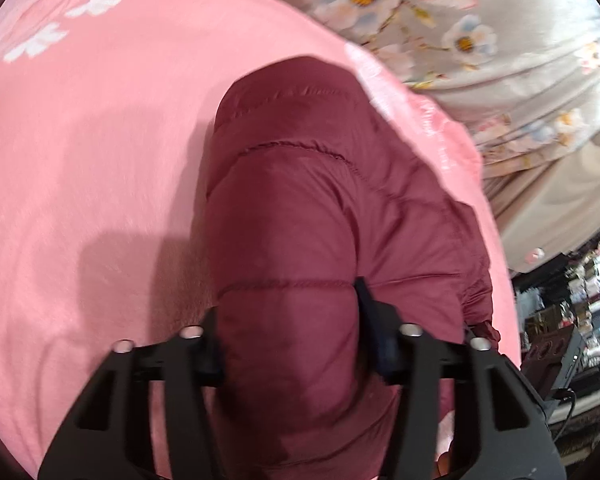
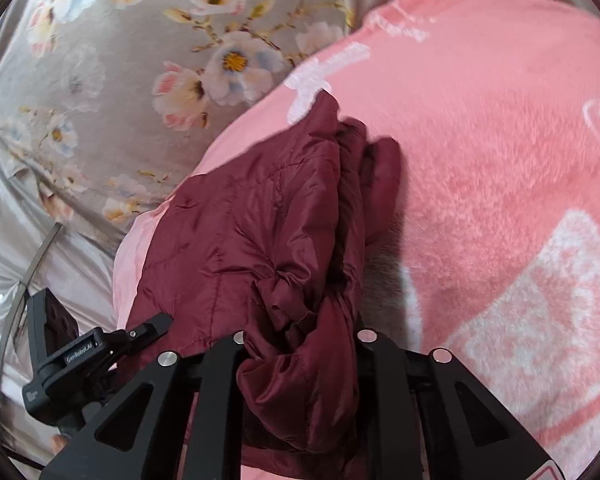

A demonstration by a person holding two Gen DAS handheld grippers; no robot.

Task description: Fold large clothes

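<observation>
A maroon quilted puffer jacket point(image 1: 308, 200) lies on a pink fleece blanket point(image 1: 100, 160). My left gripper point(image 1: 292, 344) is shut on a padded part of the jacket, which bulges between its black fingers and stretches away from the camera. In the right wrist view the jacket point(image 2: 252, 216) lies bunched with a crumpled fold. My right gripper point(image 2: 300, 356) is shut on that crumpled fold of the jacket at the near edge. The left gripper point(image 2: 100, 344) shows at the lower left of this view, by the jacket's left edge.
The pink blanket point(image 2: 500, 160) with white patterns covers most of the surface. A grey floral sheet point(image 1: 480, 40) point(image 2: 120, 60) lies beyond the blanket's edge. Cluttered shelves and dark equipment point(image 1: 572, 320) stand at the right side.
</observation>
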